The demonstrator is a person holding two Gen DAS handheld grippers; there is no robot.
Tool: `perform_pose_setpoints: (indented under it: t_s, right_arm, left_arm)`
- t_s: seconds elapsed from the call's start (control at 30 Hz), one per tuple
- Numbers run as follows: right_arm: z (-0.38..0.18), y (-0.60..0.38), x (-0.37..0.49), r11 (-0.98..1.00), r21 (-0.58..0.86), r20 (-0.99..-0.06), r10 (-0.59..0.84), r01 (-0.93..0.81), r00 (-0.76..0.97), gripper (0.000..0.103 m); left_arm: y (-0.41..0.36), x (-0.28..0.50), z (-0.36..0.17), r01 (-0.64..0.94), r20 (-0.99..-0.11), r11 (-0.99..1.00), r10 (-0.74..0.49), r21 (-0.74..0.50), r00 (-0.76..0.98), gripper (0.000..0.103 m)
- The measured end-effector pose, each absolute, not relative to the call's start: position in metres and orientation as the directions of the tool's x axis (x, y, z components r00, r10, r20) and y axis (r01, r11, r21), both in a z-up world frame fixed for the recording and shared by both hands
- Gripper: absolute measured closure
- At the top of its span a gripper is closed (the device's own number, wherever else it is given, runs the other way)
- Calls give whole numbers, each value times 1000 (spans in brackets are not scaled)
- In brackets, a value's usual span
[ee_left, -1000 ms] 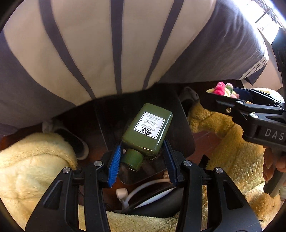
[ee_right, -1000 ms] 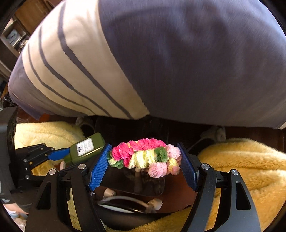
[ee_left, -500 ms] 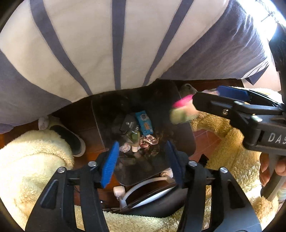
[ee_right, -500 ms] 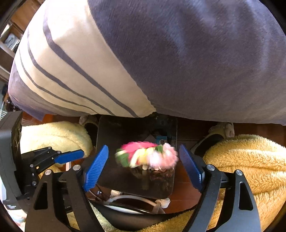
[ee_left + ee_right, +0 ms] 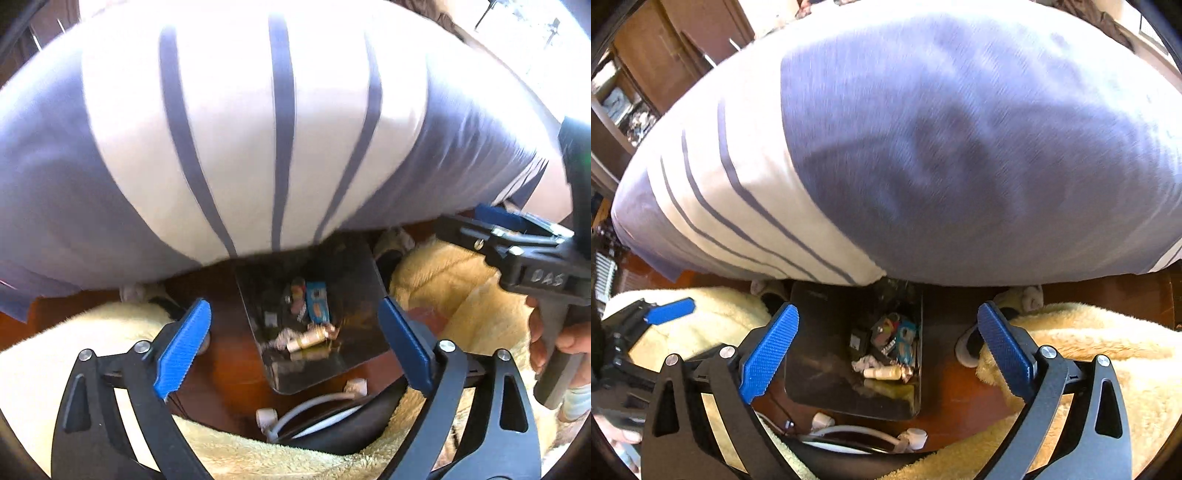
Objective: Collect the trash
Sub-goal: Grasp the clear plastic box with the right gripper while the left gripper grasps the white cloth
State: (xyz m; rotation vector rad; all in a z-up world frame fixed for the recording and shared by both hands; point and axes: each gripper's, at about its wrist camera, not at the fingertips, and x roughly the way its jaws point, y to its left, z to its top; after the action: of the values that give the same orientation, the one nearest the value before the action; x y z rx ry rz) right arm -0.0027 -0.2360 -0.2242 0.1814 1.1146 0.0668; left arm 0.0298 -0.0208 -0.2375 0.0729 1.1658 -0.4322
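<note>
Now | two grippers: left gripper [image 5: 293, 349], right gripper [image 5: 886, 352] fingers opening, empty | one bin [image 5: 816, 332]

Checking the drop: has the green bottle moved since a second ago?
Yes. It has left the left gripper, whose jaws are opening with nothing between them, and is no longer seen above the black bin.

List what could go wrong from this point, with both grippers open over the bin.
1. The striped bedding bulges over the far edge of the dark bin; it may catch a later drop so trash lands outside.
2. A white cable lies on the floor just near the bin; a gripper reaching low could snag it.
3. The left gripper and right gripper, jaws opening with nothing between them, hang close together and could collide.
</note>
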Motion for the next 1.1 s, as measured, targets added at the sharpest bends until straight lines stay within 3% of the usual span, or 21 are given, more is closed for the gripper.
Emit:
perform_pose_setpoints:
  t_s: [0.23,0.6,1.1]
  right_arm:
    - [-177,-248,-1,985,166,-832,119,40,542,4]
    - [-108,-264,38,995,93,-745,57,20,664,4]
    - [-103,-287,138,998,31,-746,-17,61,666,4]
  left_arm:
    - [-6,37,-177,349,-832,927,-297,-134,468,8]
    - [5,80,-125,305,-760,946,-280,-113,587,8]
    - [-14,196,-112,282,-745,957,-238,-70,623,8]
